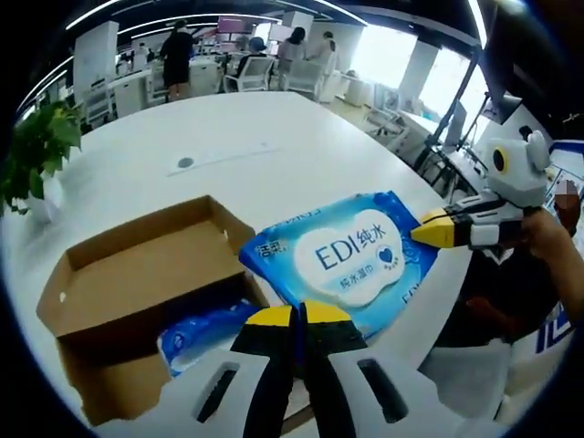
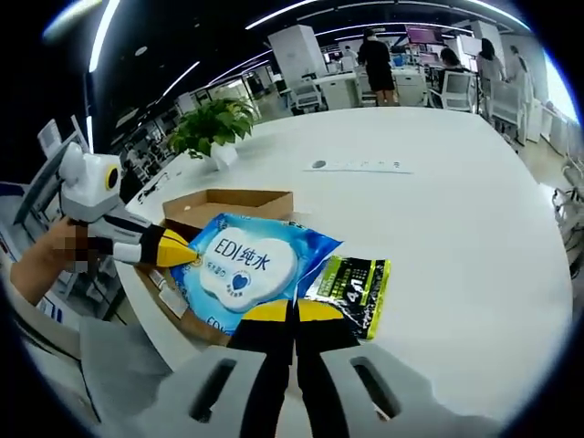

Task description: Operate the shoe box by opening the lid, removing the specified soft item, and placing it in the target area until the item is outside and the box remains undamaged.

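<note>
An open brown cardboard shoe box [image 1: 119,274] [image 2: 239,200] sits near the edge of the white table [image 1: 274,137]. A blue and white wet-wipes pack [image 1: 351,255] [image 2: 242,265] hangs above and beside it. My left gripper [image 1: 297,315] is shut on the pack's near edge and comes in from the left in the right gripper view [image 2: 187,248]. At the pack's opposite side, my right gripper [image 2: 292,310] is also shut on it and enters from the right in the left gripper view [image 1: 422,230]. A second blue pack [image 1: 205,333] lies inside the box.
A black and lime-green packet [image 2: 351,294] lies on the table beside the blue pack. A potted plant [image 1: 36,151] [image 2: 212,123] stands past the box. A round port [image 1: 185,162] [image 2: 318,164] marks mid-table. Chairs and people are far behind.
</note>
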Tool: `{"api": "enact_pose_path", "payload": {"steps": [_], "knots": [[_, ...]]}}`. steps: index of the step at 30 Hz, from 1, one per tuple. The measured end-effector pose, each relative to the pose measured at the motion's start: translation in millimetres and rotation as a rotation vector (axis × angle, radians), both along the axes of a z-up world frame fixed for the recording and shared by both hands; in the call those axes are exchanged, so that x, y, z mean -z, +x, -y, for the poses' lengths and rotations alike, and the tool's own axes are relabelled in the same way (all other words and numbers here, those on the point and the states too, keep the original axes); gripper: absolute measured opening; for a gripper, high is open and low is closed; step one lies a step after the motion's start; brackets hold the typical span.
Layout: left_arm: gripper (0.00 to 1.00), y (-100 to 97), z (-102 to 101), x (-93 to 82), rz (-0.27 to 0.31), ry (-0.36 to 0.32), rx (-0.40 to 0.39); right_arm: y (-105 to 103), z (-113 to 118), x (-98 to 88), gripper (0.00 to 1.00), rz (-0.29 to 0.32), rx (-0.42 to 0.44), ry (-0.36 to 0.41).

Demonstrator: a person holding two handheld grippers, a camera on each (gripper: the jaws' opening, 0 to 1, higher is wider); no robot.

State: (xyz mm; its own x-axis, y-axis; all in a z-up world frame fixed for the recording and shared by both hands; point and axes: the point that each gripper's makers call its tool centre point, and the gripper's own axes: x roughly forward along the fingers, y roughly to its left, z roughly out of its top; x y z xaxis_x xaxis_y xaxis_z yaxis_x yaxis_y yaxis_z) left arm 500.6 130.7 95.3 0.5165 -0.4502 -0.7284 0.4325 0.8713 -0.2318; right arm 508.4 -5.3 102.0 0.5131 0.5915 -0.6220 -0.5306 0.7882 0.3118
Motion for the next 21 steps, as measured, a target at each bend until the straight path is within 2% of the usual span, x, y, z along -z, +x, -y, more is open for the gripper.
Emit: {"api": "enact_pose_path", "payload": {"steps": [10, 21], "knots": [[0.00, 9.1, 20.5, 8.6, 0.007, 0.014, 0.034, 9.2, 20.0, 7.8, 0.00, 0.001, 0.021, -0.024], [0.00, 24.5, 30.8, 27.5, -0.008, 0.054, 0.064, 26.9, 29.2, 29.1, 0.00, -0.011, 0.009, -0.063]]}}
